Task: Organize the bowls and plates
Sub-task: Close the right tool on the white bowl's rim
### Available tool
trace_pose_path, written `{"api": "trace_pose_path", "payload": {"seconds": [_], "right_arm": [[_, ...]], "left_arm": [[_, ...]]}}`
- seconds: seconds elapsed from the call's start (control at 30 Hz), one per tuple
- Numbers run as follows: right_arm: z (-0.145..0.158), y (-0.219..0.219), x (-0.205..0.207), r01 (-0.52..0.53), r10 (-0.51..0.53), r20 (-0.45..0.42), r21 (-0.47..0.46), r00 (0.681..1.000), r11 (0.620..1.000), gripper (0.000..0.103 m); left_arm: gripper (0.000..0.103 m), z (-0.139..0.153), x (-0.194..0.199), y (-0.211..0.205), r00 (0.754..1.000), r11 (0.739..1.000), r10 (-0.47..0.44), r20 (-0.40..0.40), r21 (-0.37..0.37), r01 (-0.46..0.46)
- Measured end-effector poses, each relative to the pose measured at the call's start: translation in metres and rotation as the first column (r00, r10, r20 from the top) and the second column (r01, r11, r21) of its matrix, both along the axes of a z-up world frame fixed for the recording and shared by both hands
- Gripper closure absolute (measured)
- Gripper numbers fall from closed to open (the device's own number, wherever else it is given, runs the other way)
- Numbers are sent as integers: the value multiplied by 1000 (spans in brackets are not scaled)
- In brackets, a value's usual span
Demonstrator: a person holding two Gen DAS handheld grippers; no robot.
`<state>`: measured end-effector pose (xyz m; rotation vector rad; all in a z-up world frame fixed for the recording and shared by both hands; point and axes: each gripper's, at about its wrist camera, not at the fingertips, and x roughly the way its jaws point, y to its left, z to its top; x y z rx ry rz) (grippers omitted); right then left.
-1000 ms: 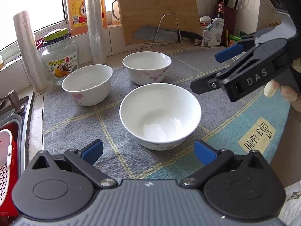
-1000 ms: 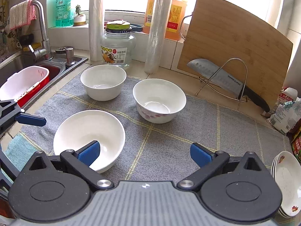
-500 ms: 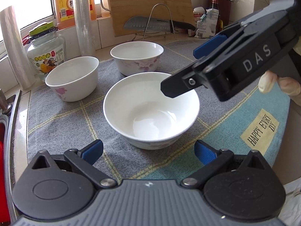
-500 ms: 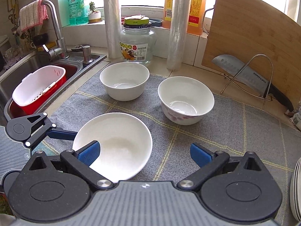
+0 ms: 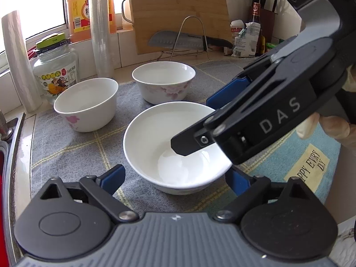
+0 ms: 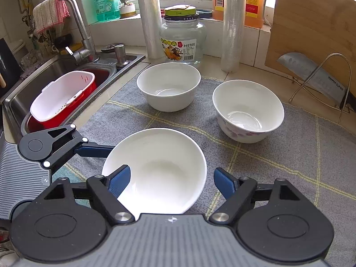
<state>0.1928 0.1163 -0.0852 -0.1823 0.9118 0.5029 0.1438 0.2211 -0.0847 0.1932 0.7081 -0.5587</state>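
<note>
Three white bowls stand on a grey checked mat (image 6: 278, 166). The nearest bowl (image 5: 151, 138) (image 6: 160, 166) lies between the fingers of my left gripper (image 5: 175, 180), whose jaws are closing without pressing on it. My right gripper (image 6: 172, 181) (image 5: 198, 122) comes in from the right. One of its fingers is inside this bowl and the other is outside the rim. Its jaws are closing too, with a gap still showing at the wall. Behind stand a plain bowl (image 5: 86, 106) (image 6: 169, 86) and a bowl with pink flowers (image 5: 164, 82) (image 6: 247, 111).
A glass jar (image 6: 182, 42), two rolls of film (image 6: 231, 33) and a bamboo cutting board (image 5: 178, 11) line the back. A cleaver rests on a wire rack (image 6: 316, 82). A sink (image 6: 73, 73) with a red and white basket (image 6: 62, 95) is at the left.
Both grippers came closer to the nearest bowl and their jaws narrowed. The right gripper tilted down and one of its fingers dipped into the bowl.
</note>
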Motion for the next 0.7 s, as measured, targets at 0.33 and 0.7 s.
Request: {"api": "trace_pose_path", "payload": {"seconds": [0.33, 0.7], "right_arm": [[-6, 2, 9, -1, 2, -38, 23, 999, 1000, 26], [-10, -1, 10, 9, -6, -61, 37, 998, 999, 29]], "left_arm": [[14, 1, 1, 0, 1000, 1000, -17, 1, -19, 17], [14, 0, 4, 1, 999, 999, -35, -11, -24, 35]]}}
